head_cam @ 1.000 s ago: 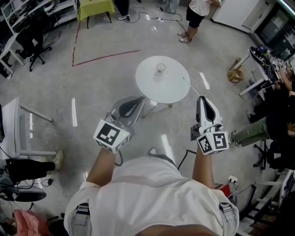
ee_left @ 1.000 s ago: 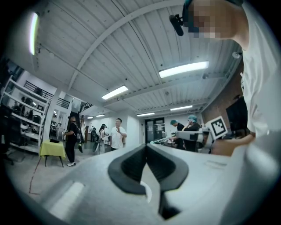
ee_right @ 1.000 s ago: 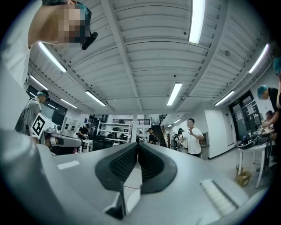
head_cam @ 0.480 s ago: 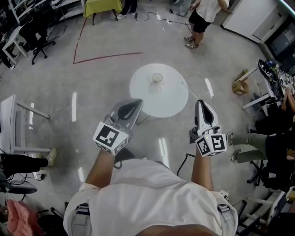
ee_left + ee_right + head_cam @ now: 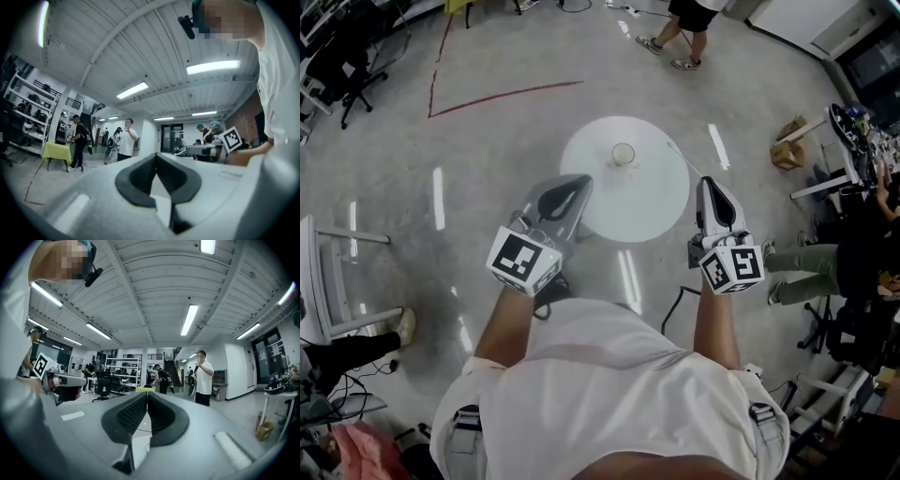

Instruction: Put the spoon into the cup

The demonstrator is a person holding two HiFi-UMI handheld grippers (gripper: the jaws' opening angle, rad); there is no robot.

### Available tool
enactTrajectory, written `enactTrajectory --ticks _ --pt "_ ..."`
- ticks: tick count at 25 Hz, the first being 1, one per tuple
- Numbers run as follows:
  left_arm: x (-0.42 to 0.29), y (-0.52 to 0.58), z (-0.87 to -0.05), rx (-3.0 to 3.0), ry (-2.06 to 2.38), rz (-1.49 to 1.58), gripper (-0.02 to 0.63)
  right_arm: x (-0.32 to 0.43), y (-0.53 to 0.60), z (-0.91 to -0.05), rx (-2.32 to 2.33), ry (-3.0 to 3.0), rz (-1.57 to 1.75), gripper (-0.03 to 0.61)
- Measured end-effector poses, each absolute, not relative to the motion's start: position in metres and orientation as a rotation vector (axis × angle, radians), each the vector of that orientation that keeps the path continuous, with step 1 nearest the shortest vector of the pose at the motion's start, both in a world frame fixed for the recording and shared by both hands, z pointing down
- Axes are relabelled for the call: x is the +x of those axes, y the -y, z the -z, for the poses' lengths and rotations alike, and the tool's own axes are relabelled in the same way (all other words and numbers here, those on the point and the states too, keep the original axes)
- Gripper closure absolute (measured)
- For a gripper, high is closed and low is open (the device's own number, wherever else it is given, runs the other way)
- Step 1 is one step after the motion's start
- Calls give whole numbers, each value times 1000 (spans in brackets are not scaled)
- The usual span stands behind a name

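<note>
Table (image 5: 649, 199) with cup (image 5: 623, 154) drawn closer, left tongs (image 5: 581, 183) and right tongs (image 5: 711, 182) both pressed together

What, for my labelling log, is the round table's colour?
White; the head view shows the round table best, with the cup standing on it.

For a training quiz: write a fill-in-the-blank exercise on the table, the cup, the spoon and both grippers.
1. The cup stands on a white table whose top is ____ in shape.
2. The left gripper and the right gripper each hold nothing, and the jaws of both are ____.
3. The spoon lies on the table, on the side of the cup nearer the ____ gripper.

Missing words: round; shut; right
</note>
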State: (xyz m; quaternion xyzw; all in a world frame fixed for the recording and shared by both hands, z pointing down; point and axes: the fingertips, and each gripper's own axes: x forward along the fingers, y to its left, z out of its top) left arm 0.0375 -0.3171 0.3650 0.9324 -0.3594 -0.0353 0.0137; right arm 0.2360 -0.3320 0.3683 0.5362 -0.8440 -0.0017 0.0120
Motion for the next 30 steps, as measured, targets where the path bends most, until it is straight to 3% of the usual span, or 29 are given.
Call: enactTrajectory --ticks 8,20,30 --pt "-25 437 -401 2884 1073 84 611 175 469 -445 1579 2430 -101 568" --pt "-4 500 -449 2756 1125 24 611 191 574 -633 1280 2168 -349 566" --pt "-6 508 -480 2659 1247 -16 611 182 601 -712 1121 2109 -414 565"
